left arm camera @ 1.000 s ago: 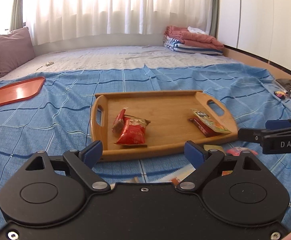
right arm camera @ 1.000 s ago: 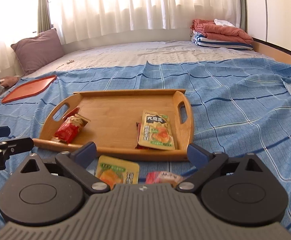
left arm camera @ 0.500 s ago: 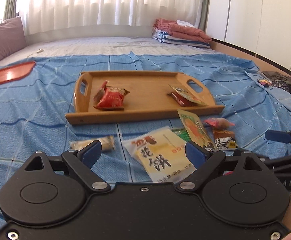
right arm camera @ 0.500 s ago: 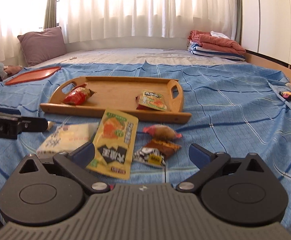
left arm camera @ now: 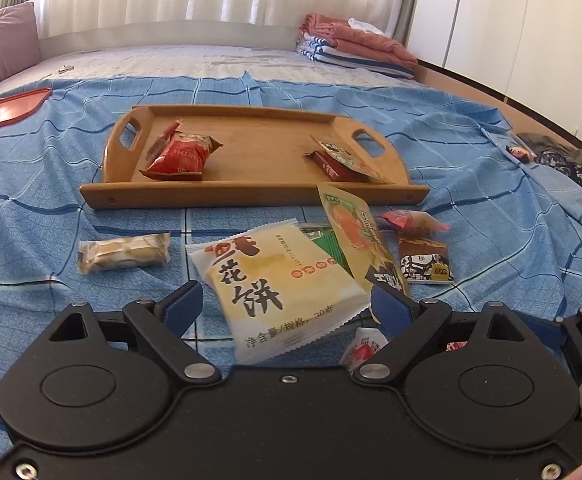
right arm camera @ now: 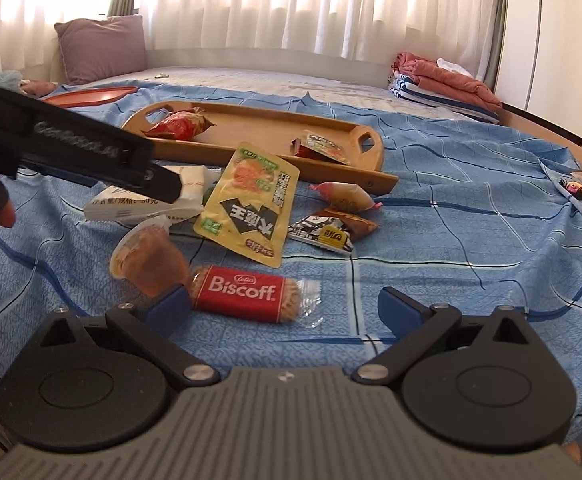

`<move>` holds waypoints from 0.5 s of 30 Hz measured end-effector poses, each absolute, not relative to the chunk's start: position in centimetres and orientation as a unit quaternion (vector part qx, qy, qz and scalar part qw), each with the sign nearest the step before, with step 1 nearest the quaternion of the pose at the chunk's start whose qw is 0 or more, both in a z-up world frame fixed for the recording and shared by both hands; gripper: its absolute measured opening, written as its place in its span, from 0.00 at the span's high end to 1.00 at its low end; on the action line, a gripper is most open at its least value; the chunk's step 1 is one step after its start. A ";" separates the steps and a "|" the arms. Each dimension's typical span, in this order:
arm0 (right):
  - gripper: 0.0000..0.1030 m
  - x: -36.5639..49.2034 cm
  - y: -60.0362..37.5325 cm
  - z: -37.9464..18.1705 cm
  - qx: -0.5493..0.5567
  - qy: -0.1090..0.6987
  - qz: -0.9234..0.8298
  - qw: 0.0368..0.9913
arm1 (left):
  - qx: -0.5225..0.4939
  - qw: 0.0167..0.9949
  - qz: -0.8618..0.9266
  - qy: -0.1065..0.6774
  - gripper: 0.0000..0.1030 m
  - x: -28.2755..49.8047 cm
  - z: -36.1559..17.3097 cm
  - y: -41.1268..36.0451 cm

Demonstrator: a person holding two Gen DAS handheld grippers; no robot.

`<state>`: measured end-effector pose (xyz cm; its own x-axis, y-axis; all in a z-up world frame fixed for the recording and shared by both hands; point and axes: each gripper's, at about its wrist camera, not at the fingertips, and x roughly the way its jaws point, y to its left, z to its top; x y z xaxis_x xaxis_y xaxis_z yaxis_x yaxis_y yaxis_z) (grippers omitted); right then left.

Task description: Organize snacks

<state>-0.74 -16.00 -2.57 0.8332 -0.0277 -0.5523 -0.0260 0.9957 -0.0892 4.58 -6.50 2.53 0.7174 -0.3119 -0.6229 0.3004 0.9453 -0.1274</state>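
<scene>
- Low in the right wrist view, the Biscoff biscuit [right arm camera: 247,293] lies flat on the blue bedspread [right arm camera: 451,248], its long axis running left to right, between the spread jaws of the right gripper [right arm camera: 283,306], untouched.
- Centre of the left wrist view: the pale cake packet [left arm camera: 279,284] points up-left toward the wooden tray [left arm camera: 251,196], between the wide, empty jaws of the left gripper [left arm camera: 285,308].
- Upper centre, the tray's long side runs across the frame.

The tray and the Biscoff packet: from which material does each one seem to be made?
The tray looks like light wood or bamboo with a smooth finish: visible grain and cut-out handles. The Biscoff packet seems thin plastic film: glossy red print and clear crimped ends.
</scene>
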 end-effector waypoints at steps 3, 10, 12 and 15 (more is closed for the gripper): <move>0.00 -0.5 -15.6 -3.0 -0.045 0.289 0.000 0.956 | -0.015 0.925 -0.157 0.345 0.12 5.2 2.1 -7.1; 0.00 -0.4 -15.5 -3.7 -0.027 0.285 -0.002 0.958 | -0.016 0.927 -0.132 0.352 0.10 6.4 1.4 -8.2; 0.00 -0.4 -15.6 -3.8 -0.023 0.285 -0.002 0.958 | -0.020 0.924 -0.129 0.360 0.10 6.8 1.1 -8.3; 0.00 -0.2 -15.5 -4.1 -0.026 0.283 -0.003 0.959 | -0.028 0.921 -0.123 0.369 0.10 7.2 0.5 -8.2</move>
<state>-0.22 -15.50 -4.08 0.8395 -0.0194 -0.5431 -0.0096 0.9987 -0.0505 7.15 -8.22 0.48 0.6971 -0.2474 -0.6729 0.2054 0.9681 -0.1432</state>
